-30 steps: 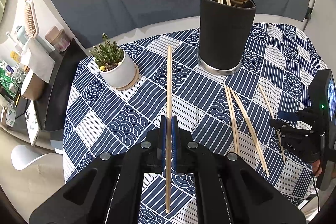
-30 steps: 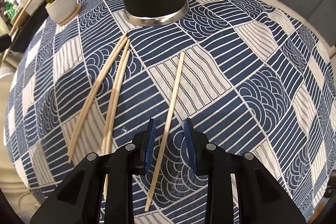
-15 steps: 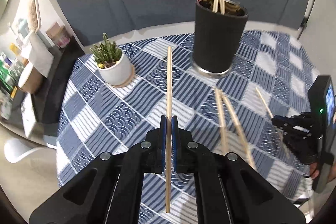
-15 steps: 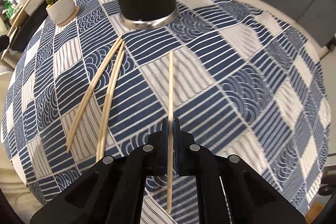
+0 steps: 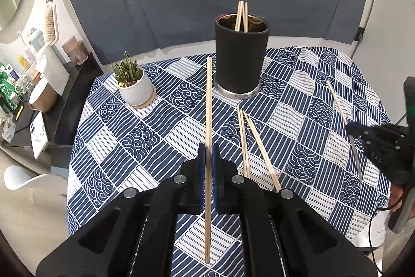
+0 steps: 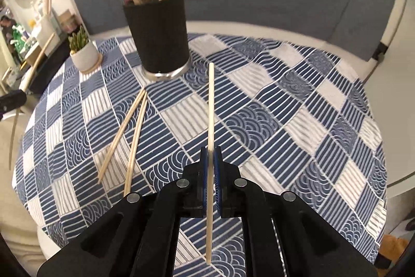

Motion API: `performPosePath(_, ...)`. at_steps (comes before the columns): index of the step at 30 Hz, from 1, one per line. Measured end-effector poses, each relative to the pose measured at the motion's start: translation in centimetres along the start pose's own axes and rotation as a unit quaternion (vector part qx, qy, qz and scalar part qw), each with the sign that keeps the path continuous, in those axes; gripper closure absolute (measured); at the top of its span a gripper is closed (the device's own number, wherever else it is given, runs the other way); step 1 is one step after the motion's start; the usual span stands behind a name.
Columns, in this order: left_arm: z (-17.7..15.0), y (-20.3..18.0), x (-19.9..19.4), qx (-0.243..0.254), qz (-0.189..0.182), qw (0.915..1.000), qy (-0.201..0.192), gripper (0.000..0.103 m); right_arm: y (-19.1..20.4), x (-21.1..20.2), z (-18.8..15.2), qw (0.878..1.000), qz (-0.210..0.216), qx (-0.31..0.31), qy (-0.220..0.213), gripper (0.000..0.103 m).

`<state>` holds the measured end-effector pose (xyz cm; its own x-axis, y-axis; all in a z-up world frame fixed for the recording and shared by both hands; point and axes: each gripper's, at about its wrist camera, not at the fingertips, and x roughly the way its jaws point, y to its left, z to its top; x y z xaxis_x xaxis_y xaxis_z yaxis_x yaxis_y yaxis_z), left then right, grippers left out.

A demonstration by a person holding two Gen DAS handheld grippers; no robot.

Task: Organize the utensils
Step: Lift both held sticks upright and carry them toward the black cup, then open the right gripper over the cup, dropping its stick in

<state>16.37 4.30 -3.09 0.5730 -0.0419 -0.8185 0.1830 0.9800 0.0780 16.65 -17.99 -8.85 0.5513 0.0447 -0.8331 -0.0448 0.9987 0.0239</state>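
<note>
The left gripper (image 5: 208, 155) and right gripper (image 6: 211, 157) are each clenching 1 chopstick in their jaws above the bench (image 6: 285, 105).

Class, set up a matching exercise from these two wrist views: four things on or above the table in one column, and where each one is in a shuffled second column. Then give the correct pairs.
Things:
1. Chopstick in left gripper
2. Pair of loose chopsticks
3. Cactus
4. Bundle of chopsticks

Places:
A. Standing inside the black cup
B. Lying flat on the tablecloth
C. In a white pot
D. Clamped between blue pads, off the table

Pairs: 1-D, 2-B, 3-C, 4-A
</note>
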Motion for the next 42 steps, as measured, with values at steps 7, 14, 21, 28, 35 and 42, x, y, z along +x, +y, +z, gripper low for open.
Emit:
performPosePath(7,0.8,-0.8,-2.1,0.003,0.004,0.9997,-0.023,0.098,-0.8,-3.7,0.7,0.999,0.001,0.0,-0.043,0.098)
performPosePath(14,3.1,-1.1,-3.7,0.006,0.004,0.9987,-0.051,0.098,-0.9,-6.4,3.0,0.996,0.008,-0.005,-0.086,0.098)
performPosePath(21,6.7,-0.4,-4.4,0.007,0.002,0.997,-0.077,0.098,-0.1,-8.2,7.2,0.992,0.021,-0.025,-0.125,0.098)
performPosePath(28,10.8,0.9,-4.5,0.0,-0.015,0.9943,-0.106,0.098,0.8,-8.7,11.5,0.985,0.045,-0.031,-0.161,0.098)
performPosePath(35,14.6,2.7,-3.5,-0.02,-0.063,0.9885,-0.136,0.098,1.6,-7.8,15.5,0.98,0.066,-0.035,-0.183,0.098)
performPosePath(42,17.2,3.9,-1.2,-0.033,-0.12,0.9771,-0.173,0.098,1.5,-6.4,18.7,0.967,0.105,-0.021,-0.231,0.098)
